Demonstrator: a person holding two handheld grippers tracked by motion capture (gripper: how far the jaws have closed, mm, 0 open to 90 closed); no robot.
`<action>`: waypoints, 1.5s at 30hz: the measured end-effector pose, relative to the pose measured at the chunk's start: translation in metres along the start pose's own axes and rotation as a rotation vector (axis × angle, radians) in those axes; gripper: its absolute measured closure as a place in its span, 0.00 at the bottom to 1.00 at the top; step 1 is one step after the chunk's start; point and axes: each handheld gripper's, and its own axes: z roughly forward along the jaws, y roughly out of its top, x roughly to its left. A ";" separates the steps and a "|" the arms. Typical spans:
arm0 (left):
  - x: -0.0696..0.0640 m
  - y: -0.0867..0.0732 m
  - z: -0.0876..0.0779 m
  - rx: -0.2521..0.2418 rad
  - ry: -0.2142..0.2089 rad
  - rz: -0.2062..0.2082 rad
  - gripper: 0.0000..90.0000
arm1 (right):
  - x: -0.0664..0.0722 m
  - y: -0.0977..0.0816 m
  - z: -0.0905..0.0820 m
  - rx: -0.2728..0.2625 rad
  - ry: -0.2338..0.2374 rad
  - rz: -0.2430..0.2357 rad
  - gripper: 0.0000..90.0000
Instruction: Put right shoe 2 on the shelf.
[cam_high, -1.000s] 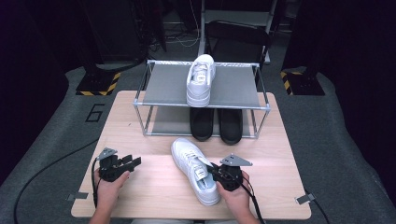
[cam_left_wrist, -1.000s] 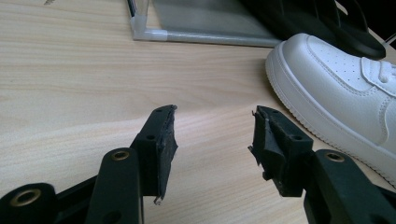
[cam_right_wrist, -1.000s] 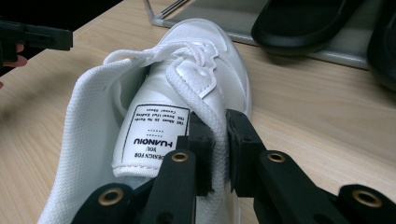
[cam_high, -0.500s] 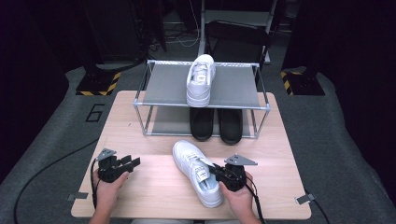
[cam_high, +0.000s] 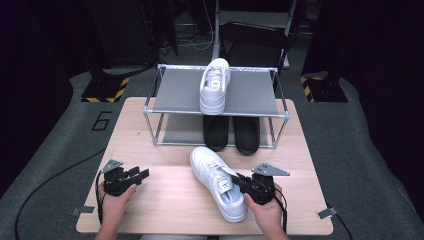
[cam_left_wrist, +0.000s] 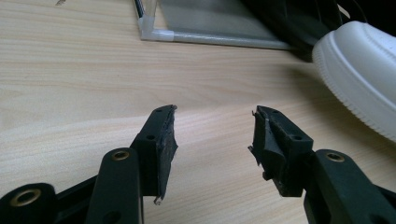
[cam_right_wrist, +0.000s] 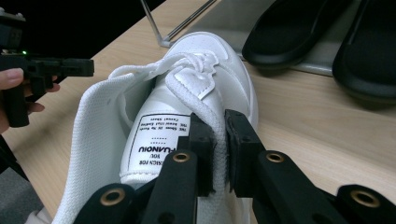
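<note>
Currently my right gripper (cam_right_wrist: 219, 140) is clamped on the collar of the white lace-up leather sneaker (cam_high: 217, 181); my left gripper (cam_left_wrist: 212, 140) rests released on the near-left light wooden tabletop (cam_high: 175, 200).

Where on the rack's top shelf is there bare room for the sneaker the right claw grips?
The top shelf is bare left and right of the white sneaker already on it. Below, the black shoes crowd the middle-right. The right claw grips the held sneaker by its collar.

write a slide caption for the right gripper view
Right gripper clamps the collar of a white lace-up sneaker beside two black slippers.
</note>
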 end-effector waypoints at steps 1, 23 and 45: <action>0.000 0.000 0.000 0.001 -0.001 0.001 0.54 | -0.001 0.001 -0.003 -0.004 0.002 0.002 0.91; 0.000 0.000 0.000 0.000 0.001 -0.002 0.53 | -0.014 0.044 -0.055 -0.063 -0.027 -0.004 0.92; 0.001 0.000 -0.001 0.004 0.006 0.000 0.53 | -0.023 0.075 -0.095 -0.115 -0.057 0.014 0.92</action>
